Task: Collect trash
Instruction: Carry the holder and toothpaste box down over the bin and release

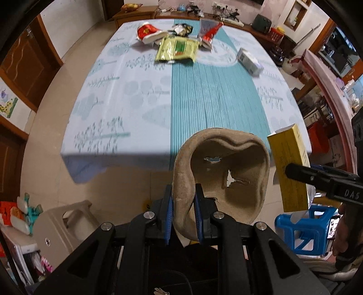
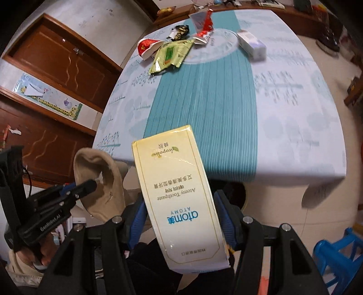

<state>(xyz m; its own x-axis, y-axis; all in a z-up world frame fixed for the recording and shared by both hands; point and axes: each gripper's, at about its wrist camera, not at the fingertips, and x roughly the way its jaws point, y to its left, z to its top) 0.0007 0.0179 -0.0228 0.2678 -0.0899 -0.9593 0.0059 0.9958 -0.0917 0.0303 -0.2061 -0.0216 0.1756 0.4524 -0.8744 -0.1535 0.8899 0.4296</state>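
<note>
My left gripper is shut on the rim of a torn brown pulp tray, held off the near edge of the table. My right gripper is shut on a yellow toothpaste box, also held off the table's near edge. The right gripper also shows at the right of the left wrist view, on the yellow toothpaste box. In the right wrist view the pulp tray sits at left. At the table's far end lie a green pouch, a red paper cup, a red wrapper and a white box.
A grey plastic stool stands on the floor at left, a blue stool at right. Brown wooden doors line the left wall. A cluttered sideboard runs behind the table. A hand holds the left gripper's handle.
</note>
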